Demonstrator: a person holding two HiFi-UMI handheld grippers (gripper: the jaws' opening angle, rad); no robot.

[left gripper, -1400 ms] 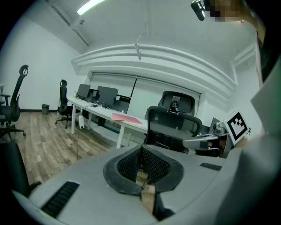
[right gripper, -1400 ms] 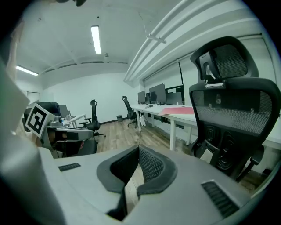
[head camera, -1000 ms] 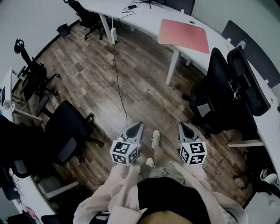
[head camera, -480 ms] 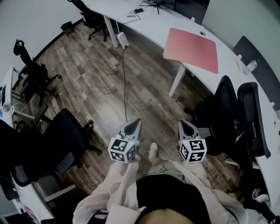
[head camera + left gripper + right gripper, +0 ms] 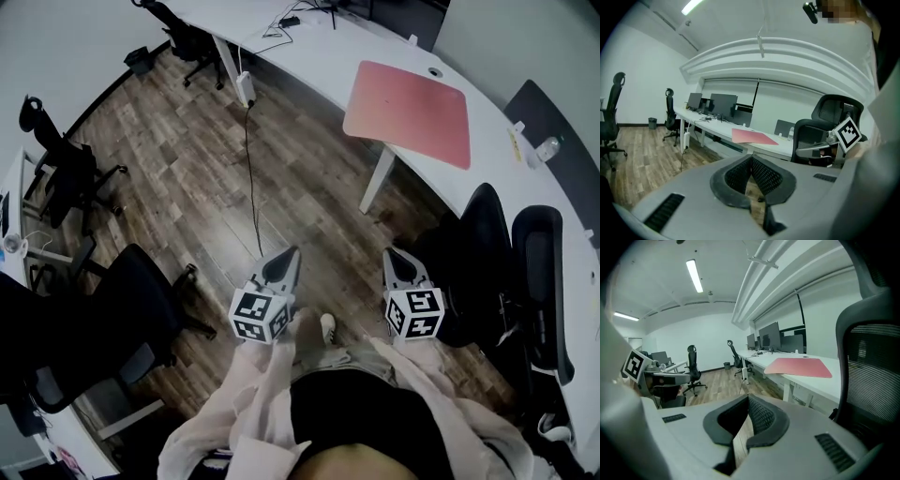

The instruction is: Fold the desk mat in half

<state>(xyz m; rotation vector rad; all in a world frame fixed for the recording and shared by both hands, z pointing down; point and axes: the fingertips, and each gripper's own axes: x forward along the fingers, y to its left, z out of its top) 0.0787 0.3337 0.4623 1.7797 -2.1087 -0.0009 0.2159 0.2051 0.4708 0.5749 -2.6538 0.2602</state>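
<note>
Head view over the wooden floor (image 5: 178,159) of an office, with the long white curved table (image 5: 309,52) running across the top and right. Compared with one second earlier, the table and everything on it lie nearer and larger in the frame, and the black office chair (image 5: 473,248) at the right has slid closer to the person's side; the person (image 5: 356,422) appears to be walking towards the table, both arms carried forward. The red desk mat (image 5: 408,112) lies flat and unfolded on the table, one edge close to the table's near rim, and is well apart from both tools, so the fold has not begun and this moment reads as the approach. A cable (image 5: 251,178) trails across the floor from the table towards the person's feet. The left hand-held gripper (image 5: 283,262) has its jaws brought together with nothing between them; its own view shows the ribbed pads meeting at the tip and the desk mat (image 5: 752,137) far beyond. The right hand-held gripper (image 5: 397,264) is likewise fully closed and empty, touching nothing, with the desk mat (image 5: 799,367) ahead of it on the table.
</note>
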